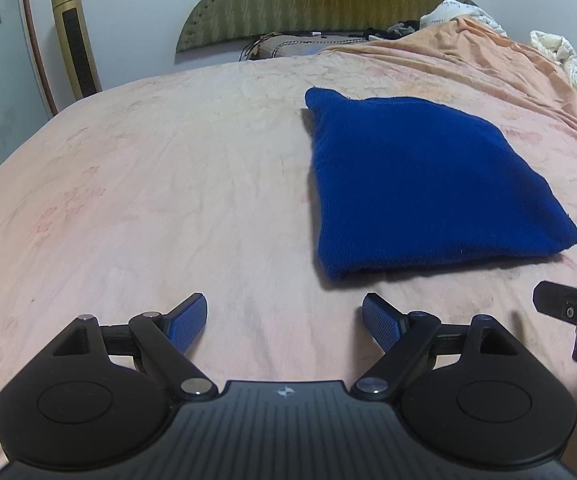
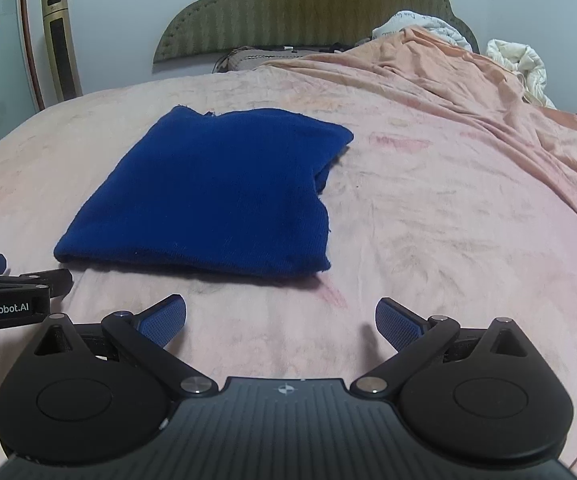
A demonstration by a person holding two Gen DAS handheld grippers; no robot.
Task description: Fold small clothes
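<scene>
Folding: the cloth [image 1: 428, 184] lies folded mid-frame on the bed [image 1: 168, 200]; you look finished.
Jaws: left gripper [image 1: 284, 320] and right gripper [image 2: 280, 320] wide, empty.
Next: check the edges.

Home bedroom: bed [image 2: 408, 200] with padded headboard [image 2: 308, 12], rumpled bedding, tower fan [image 1: 74, 40].

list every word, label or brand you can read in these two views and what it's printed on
"GenRobot.AI": white lettering on the black side of the left gripper, seen at the left edge of the right wrist view.
White quilt by the headboard: dark printed lettering, too small to read.
Gold tower fan: a panel near its top, any marking blurred.
Blue folded garment: no text visible.
</scene>
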